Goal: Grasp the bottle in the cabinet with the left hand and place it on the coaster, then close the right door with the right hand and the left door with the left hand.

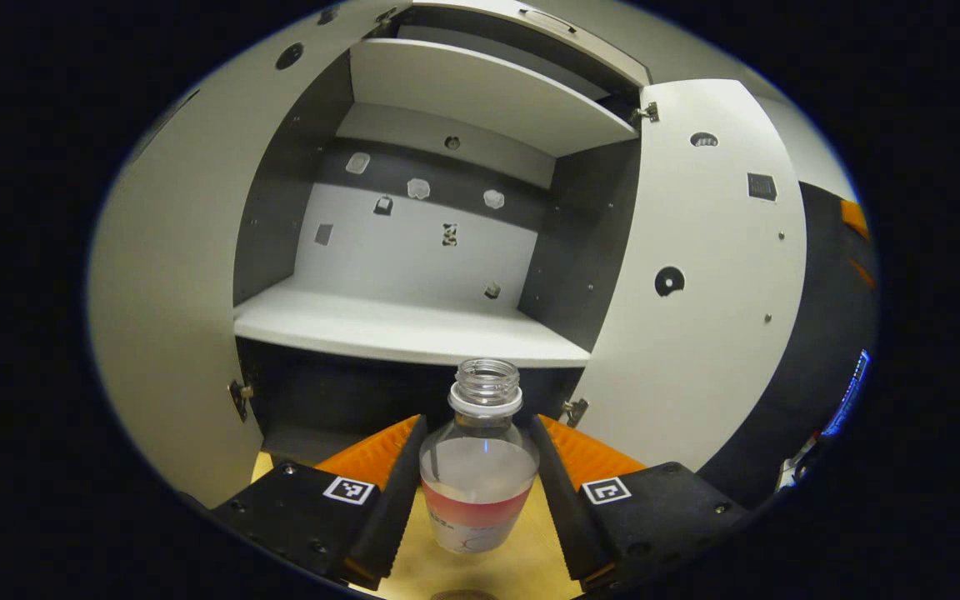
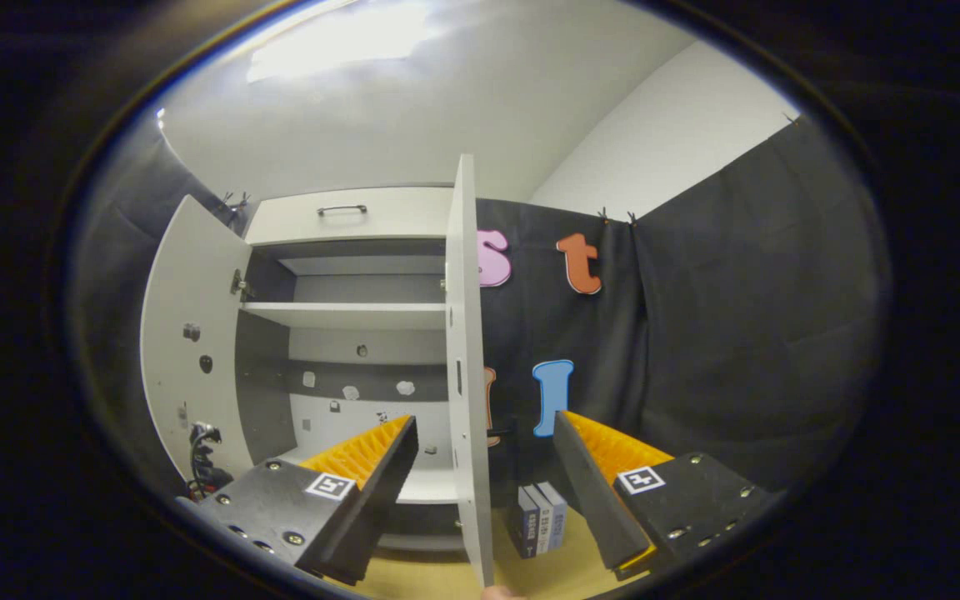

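Note:
A clear, capless bottle (image 1: 480, 475) with a red label stands upright between the fingers of my left gripper (image 1: 478, 437), which press on both its sides just over the wooden tabletop (image 1: 430, 558), in front of the open cabinet (image 1: 413, 329). A dark round edge, perhaps the coaster (image 1: 462, 594), shows right below the bottle. In the right gripper view, my right gripper (image 2: 484, 437) is open, and the thin edge of the open right door (image 2: 465, 375) stands between its fingers. The left door (image 2: 188, 350) is swung wide open.
The cabinet's shelves (image 2: 347, 315) are bare, and a drawer with a handle (image 2: 342, 210) sits above them. Beyond the right door a few books (image 2: 540, 518) stand on the table against the black cloth wall.

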